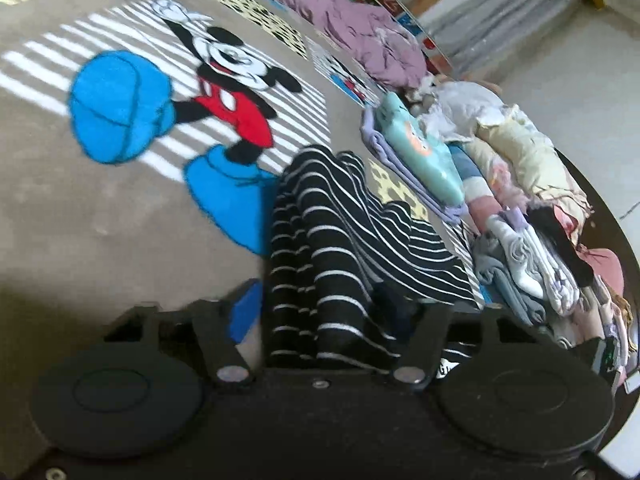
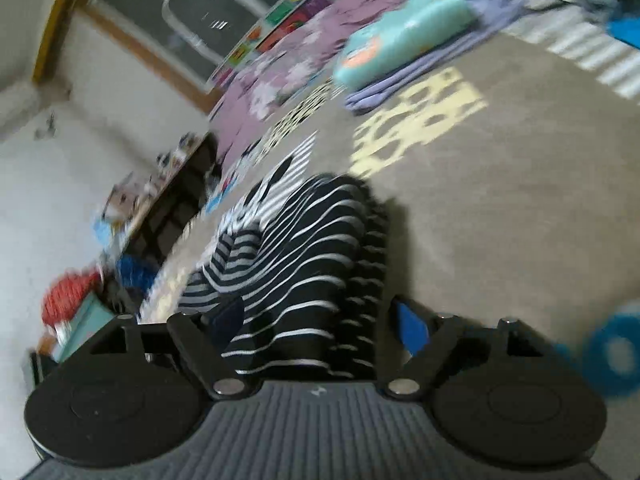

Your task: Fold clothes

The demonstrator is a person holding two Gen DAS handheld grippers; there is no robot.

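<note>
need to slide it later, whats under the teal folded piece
The teal piece lies on a folded lilac cloth, whose edges stick out along its near side. Under that is the carpet. How many lilac layers are there, or anything between them, is covered.

Striped garment on the cartoon blanket

A black garment [image 1: 340, 240] with thin white stripes (bunched into soft ridges) lies rumpled on the brown blanket, its near end between the fingers.

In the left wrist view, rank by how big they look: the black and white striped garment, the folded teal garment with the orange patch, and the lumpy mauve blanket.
1. Black and white striped garment, though nearest the camera.
2. Lumpy mauve blanket.
3. Folded teal garment.
</note>
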